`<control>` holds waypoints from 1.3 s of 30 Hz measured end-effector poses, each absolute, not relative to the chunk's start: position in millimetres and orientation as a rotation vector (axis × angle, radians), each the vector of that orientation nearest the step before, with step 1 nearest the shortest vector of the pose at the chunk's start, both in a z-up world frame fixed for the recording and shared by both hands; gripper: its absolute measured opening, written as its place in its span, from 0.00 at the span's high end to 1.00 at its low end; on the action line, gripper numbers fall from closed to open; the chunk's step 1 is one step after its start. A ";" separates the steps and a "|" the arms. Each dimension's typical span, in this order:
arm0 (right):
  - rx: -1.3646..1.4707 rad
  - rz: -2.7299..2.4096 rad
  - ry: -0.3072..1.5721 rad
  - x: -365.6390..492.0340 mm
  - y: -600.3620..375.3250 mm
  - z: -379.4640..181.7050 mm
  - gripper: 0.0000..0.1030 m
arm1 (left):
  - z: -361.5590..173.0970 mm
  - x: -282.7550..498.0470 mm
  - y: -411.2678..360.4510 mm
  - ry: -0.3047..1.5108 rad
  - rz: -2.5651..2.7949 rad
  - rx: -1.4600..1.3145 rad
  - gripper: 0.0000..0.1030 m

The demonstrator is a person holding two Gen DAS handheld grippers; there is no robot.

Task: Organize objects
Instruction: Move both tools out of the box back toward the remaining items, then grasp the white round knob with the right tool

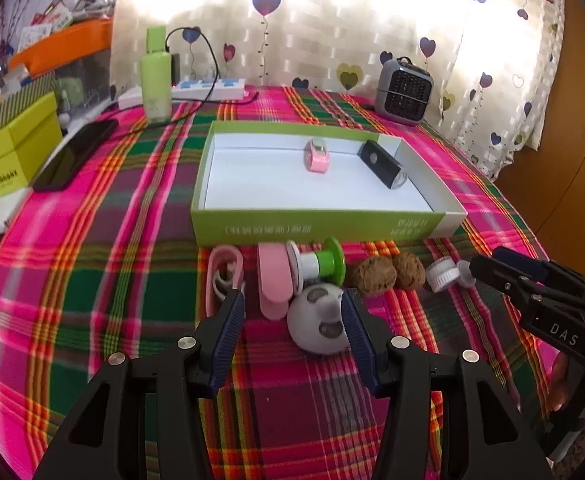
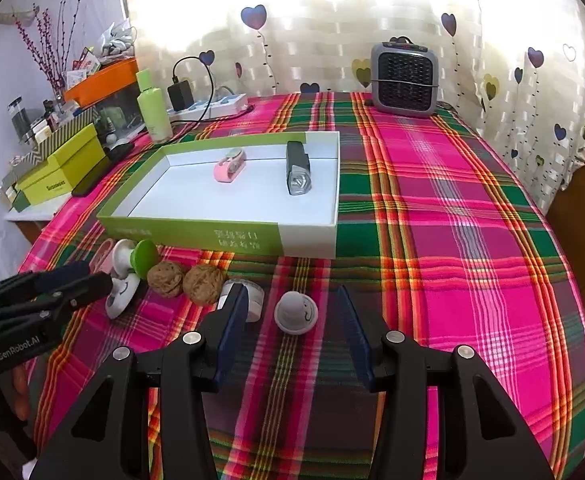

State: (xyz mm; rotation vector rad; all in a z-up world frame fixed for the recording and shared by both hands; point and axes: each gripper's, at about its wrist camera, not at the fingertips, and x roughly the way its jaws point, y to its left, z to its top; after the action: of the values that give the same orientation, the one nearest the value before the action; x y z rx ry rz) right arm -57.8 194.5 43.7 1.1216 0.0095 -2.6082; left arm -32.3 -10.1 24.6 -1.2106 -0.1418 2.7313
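- Left wrist view: the bench (image 1: 92, 208), under a plaid cloth, carries a shallow green box (image 1: 316, 226) at its middle, with a row of loose small things along the box's near wall.
- The box already holds a pink toy car (image 1: 316, 156) and a black torch (image 1: 382, 164), well apart on its white floor; most of the floor is bare, so the sorting looks early.
- The left gripper (image 1: 292, 312) has its jaws parted and gripping nothing; a white ball (image 1: 318, 324) lies between them, near the right pad, though I cannot tell whether it touches.
- A pink case (image 1: 272, 280) and a green spool (image 1: 318, 264) sit just behind the ball, close enough to be nudged.
- Two walnuts (image 1: 388, 274) lie side by side to the right, then a white cap (image 1: 444, 276).
- The right gripper (image 2: 292, 312) is likewise parted and empty, with a grey smiley ball (image 2: 296, 312) between its pads, touching neither.
- Step in hand, as I judge it: both grippers are lined up for a pickup, one ball each.
- Next, each needs to settle lower so the pads bracket the ball's widest part, then close gently; round things may roll or squirt out, so a centred squeeze matters before carrying them over the near wall into the box.
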 end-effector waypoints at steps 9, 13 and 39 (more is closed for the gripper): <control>1.183 -2.598 0.024 -62.7 195.5 30.6 0.54 | 16.2 -31.7 -8.5 -0.151 2.704 -1.225 0.52; 1.206 -2.586 0.033 -66.5 195.2 27.5 0.54 | 16.0 -33.1 -7.4 -0.154 2.696 -1.221 0.52; 1.244 -2.562 0.043 -78.1 193.9 22.9 0.54 | 7.4 -39.8 6.5 -0.181 2.662 -1.262 0.52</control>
State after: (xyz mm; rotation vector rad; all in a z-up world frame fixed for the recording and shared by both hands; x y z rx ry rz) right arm -78.1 193.9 22.9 1.2437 0.0434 -2.5623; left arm -39.8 6.5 7.4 -1.2623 -0.1812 2.6620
